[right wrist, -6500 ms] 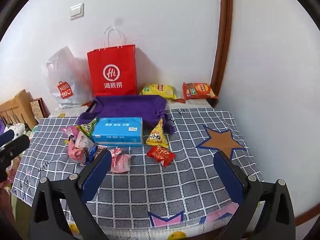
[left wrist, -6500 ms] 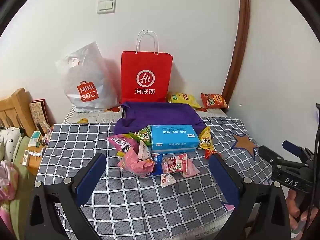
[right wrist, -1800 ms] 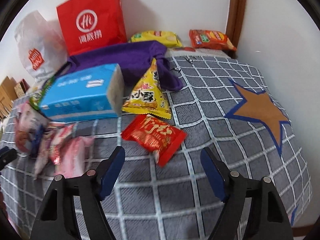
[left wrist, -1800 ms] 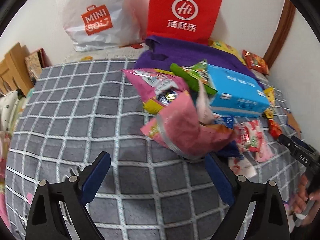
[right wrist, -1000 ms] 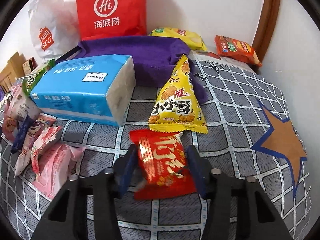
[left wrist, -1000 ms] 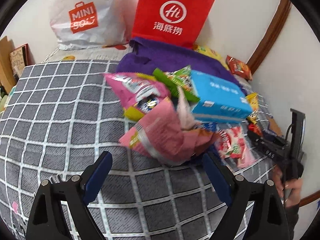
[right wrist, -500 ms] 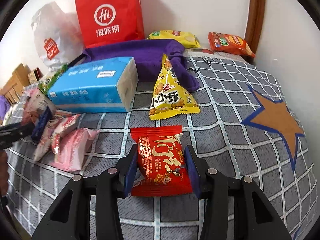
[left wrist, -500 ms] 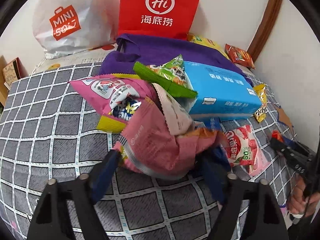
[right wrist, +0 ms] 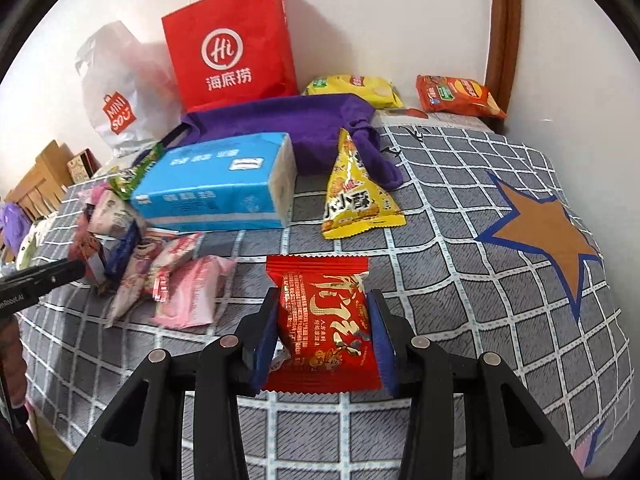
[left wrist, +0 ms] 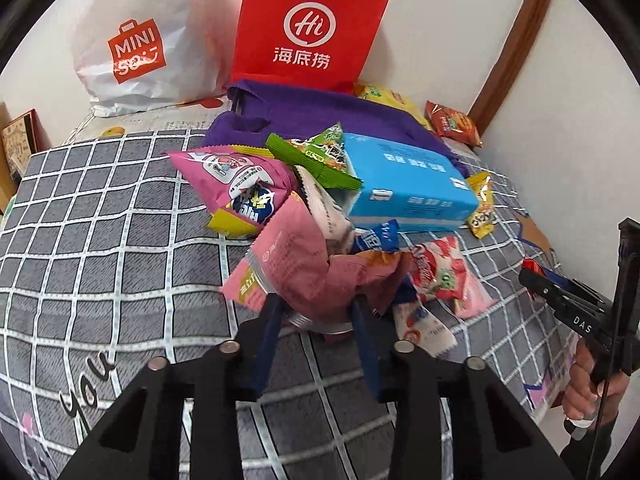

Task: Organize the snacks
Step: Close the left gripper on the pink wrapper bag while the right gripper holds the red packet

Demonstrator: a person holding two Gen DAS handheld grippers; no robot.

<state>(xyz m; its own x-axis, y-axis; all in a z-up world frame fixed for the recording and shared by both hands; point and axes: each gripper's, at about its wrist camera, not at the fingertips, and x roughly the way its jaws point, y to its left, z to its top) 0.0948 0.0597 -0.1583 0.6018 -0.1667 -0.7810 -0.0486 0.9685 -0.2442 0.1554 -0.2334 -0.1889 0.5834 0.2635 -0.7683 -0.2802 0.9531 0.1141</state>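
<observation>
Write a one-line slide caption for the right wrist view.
Right tool clamps a red snack packet over the checked cloth, with a blue tissue pack behind.

Place: a room in a home, most likely a bedroom.
Surface: a grey checked blanket (right wrist: pixel 460 240) with a brown star, spread like a bed cover.
Walls: plain white, with a brown wooden door frame (right wrist: pixel 505 20) in the corner.
Shopping bags: a red paper bag (right wrist: pixel 228 48) and a white plastic bag (left wrist: pixel 140 40) stand against the wall.
Side furniture: a wooden headboard or chair (right wrist: pixel 36 176) at the left edge.
Household things: a blue tissue pack (right wrist: pixel 216 188) and a purple cloth (left wrist: pixel 320 108).
</observation>
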